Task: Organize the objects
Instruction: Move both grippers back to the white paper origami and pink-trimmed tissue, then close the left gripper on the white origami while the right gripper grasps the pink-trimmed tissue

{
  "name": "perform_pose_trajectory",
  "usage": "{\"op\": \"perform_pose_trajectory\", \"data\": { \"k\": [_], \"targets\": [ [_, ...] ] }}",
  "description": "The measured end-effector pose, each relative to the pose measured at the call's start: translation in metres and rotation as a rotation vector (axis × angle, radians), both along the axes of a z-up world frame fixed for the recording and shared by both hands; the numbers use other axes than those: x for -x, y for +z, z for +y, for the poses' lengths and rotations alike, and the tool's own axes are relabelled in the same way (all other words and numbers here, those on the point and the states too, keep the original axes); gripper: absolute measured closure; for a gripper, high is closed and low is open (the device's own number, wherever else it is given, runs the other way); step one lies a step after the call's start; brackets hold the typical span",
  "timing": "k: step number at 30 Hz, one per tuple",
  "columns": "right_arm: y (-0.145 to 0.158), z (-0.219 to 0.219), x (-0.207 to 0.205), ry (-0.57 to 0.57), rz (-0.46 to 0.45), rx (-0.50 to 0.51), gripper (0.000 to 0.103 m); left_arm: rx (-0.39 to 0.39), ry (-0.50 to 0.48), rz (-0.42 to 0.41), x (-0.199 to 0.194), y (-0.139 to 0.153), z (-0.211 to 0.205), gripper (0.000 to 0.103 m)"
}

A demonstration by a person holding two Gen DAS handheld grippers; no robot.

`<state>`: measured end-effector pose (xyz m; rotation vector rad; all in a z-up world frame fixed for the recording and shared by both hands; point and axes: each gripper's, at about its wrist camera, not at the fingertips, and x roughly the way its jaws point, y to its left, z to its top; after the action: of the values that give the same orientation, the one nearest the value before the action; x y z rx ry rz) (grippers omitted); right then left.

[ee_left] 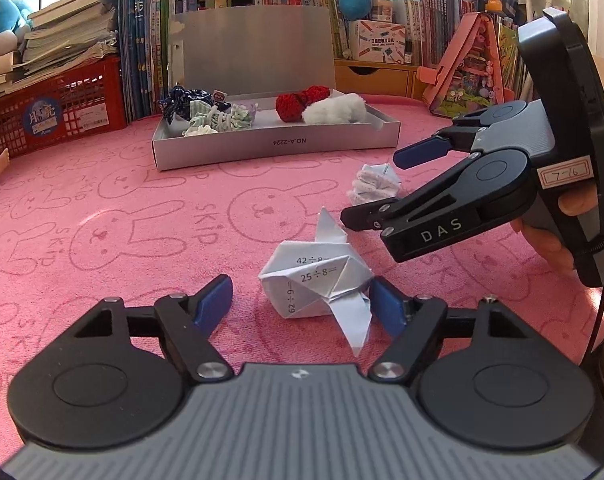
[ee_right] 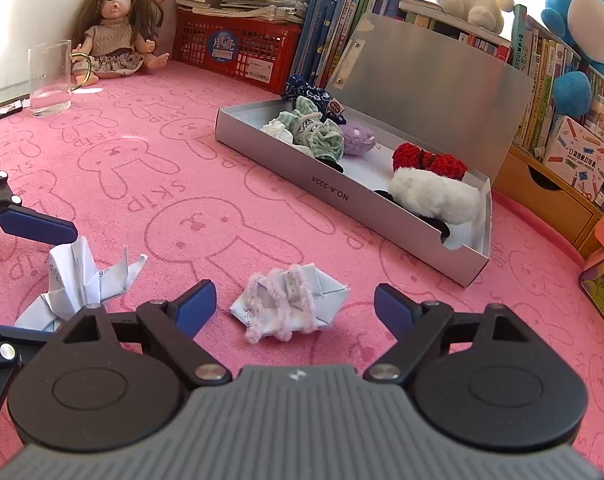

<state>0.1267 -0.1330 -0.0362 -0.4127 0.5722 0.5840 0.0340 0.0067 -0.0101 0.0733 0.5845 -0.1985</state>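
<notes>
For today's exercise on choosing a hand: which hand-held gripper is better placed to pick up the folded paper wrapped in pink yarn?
Right. The right hand-held gripper is open with the yarn-wrapped paper between its fingers; the left hand-held gripper faces the other folded paper.

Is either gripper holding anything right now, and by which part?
Nothing is held. The left gripper is open around the folded paper; the right gripper is open before the paper with fuzzy trim.

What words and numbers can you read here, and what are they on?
"NO.A-2224": front wall of the silver box.
"42÷8=", "25÷8=", "62÷9=": folded paper.
"DAS": arm of the right gripper.
"7-16": white sticker on that gripper.
"SKIP": pink cloth.
Book spines and the crate sticker: too small to read.
</notes>
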Motion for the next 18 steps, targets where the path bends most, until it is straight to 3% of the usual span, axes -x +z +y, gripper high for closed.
{"op": "perform_pose_trajectory", "data": {
  "k": [7,10,18],
  "targets": [
    [-0.002,-0.004,0.003,-0.011,0.015,-0.054,0.021,0.009,0.017,-0.003,-0.002,0.002,0.004,0.039],
    [-0.001,-0.004,0.006,-0.040,0.002,-0.064,0.031,0.024,0.028,0.001,-0.002,0.004,0.007,0.039],
    [0.002,-0.010,0.011,-0.134,0.002,-0.101,0.033,0.017,0.076,-0.003,-0.002,0.007,0.009,0.039]
  ]
}}
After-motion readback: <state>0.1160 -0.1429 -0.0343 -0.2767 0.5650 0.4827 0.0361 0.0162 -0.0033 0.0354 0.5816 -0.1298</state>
